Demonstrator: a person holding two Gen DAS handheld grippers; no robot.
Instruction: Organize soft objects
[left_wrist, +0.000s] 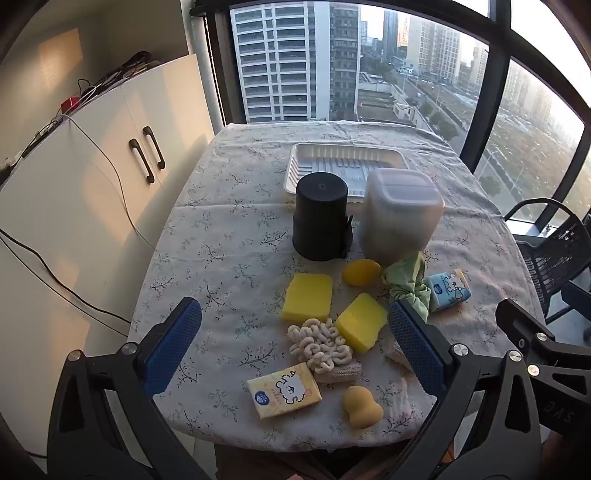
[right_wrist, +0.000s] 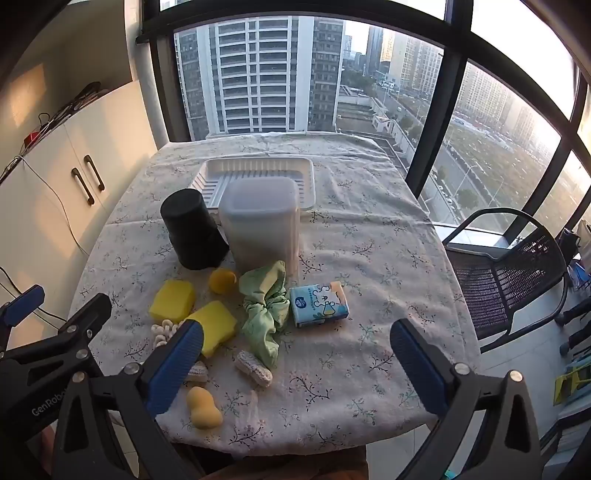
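Observation:
Soft items lie at the near end of the floral-cloth table (left_wrist: 229, 206): two yellow sponges (left_wrist: 307, 297) (left_wrist: 361, 326), a yellow ball (left_wrist: 361, 272), a cream looped scrunchie (left_wrist: 319, 345), a green scrunchie (right_wrist: 266, 314), a yellow tissue pack (left_wrist: 283, 389), a blue tissue pack (right_wrist: 319, 303), a gourd-shaped yellow sponge (right_wrist: 202, 406) and small knitted pieces (right_wrist: 254, 367). My left gripper (left_wrist: 295, 347) hovers open above the near pile, nothing between its fingers. My right gripper (right_wrist: 295, 354) is open too, over bare cloth right of the pile.
A black cylinder (left_wrist: 320, 216) and a lidded translucent box (left_wrist: 399, 212) stand mid-table, with a white ribbed tray (left_wrist: 306, 153) behind them. White cabinet (left_wrist: 74, 192) with cables on the left, a black mesh chair (right_wrist: 509, 273) on the right, windows beyond.

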